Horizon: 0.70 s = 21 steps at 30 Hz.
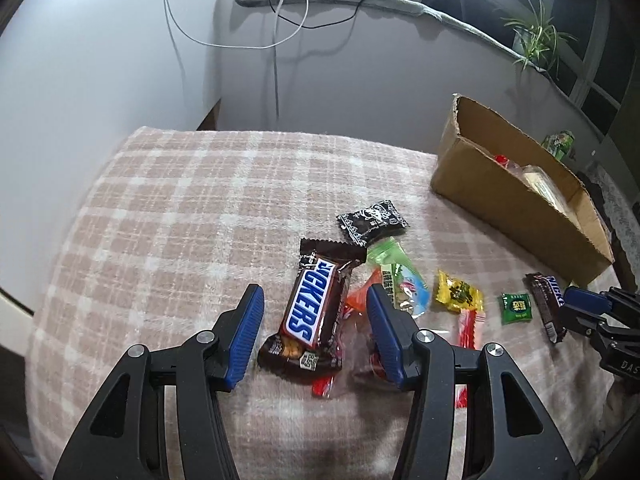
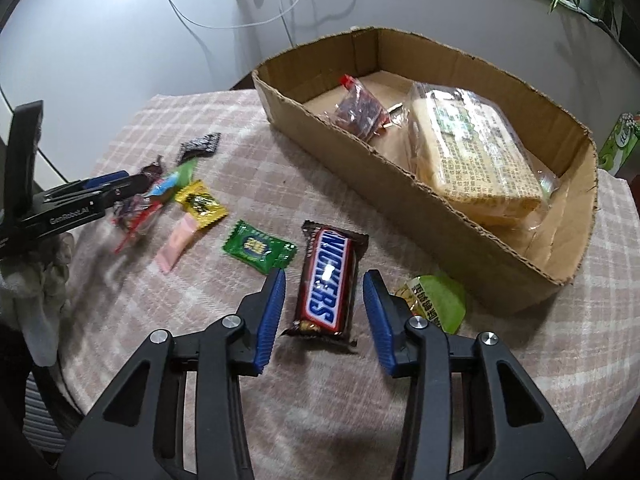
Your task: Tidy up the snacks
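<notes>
Left gripper point(image 1: 316, 324) spread apart, blue pads on either side of a Snickers bar point(image 1: 307, 312) without pressing on it; bar lying on the plaid cloth point(image 1: 160, 208) atop a clutter of clear and red wrappers point(image 1: 340, 364). Just beyond, a black packet point(image 1: 372, 222), a green pouch point(image 1: 396, 280), a yellow candy point(image 1: 458, 293) and a small green packet point(image 1: 517, 308), all loose on the cloth.

Right gripper point(image 2: 324, 312) likewise apart, flanking a second Snickers bar point(image 2: 326, 284) with gaps on both sides, nothing clamped. Beside its right pad, a green-and-yellow pouch point(image 2: 436, 300); to the left, the small green packet again, then a pink wrapper point(image 2: 178, 246).

Farther off, a cardboard box point(image 2: 400, 184) near the cloth's far edge, holding a large clear-wrapped cake pack point(image 2: 476, 160) and a small dark snack bag point(image 2: 360, 110).
</notes>
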Motion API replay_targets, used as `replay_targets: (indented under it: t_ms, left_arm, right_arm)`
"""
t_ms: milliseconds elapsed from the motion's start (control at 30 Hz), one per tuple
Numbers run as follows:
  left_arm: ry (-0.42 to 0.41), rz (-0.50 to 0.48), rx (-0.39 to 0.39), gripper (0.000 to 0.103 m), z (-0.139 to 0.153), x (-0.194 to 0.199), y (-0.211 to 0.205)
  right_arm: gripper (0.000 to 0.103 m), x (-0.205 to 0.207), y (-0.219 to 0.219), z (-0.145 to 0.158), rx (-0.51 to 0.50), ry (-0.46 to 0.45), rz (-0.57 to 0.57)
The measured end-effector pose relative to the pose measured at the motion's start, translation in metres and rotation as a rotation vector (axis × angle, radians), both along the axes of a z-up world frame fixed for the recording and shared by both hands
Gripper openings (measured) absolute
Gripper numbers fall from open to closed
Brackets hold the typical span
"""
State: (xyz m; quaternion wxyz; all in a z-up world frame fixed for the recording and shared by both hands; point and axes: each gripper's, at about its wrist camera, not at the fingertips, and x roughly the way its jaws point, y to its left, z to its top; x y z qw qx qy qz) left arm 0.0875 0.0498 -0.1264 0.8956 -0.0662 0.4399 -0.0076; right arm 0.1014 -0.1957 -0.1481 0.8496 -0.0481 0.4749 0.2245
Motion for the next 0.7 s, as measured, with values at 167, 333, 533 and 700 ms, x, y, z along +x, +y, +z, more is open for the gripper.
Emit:
replay_targets:
  t_ms: [167, 333, 533, 700]
  left_arm:
    - [0.006, -0.005, 0.022, 0.041, -0.004, 0.005, -0.001]
    - [0.009, -0.003, 0.008, 0.032, -0.008, 0.006, 0.001]
    - [-0.003, 0.009, 0.010, 0.029, -0.004, 0.002, 0.002]
    - [-0.023, 0.021, -0.004, 0.028, 0.004, -0.006, 0.004]
  right_arm:
    - [0.037, 0.005, 0.004, -0.006, -0.013, 0.011, 0.007]
    - [0.031, 0.004, 0.008, -0.006, -0.022, 0.004, 0.016]
    - [0.030, 0.004, 0.009, -0.005, -0.013, 0.003, 0.018]
    - [0.030, -0.003, 0.005, 0.004, 0.002, -0.015, 0.017]
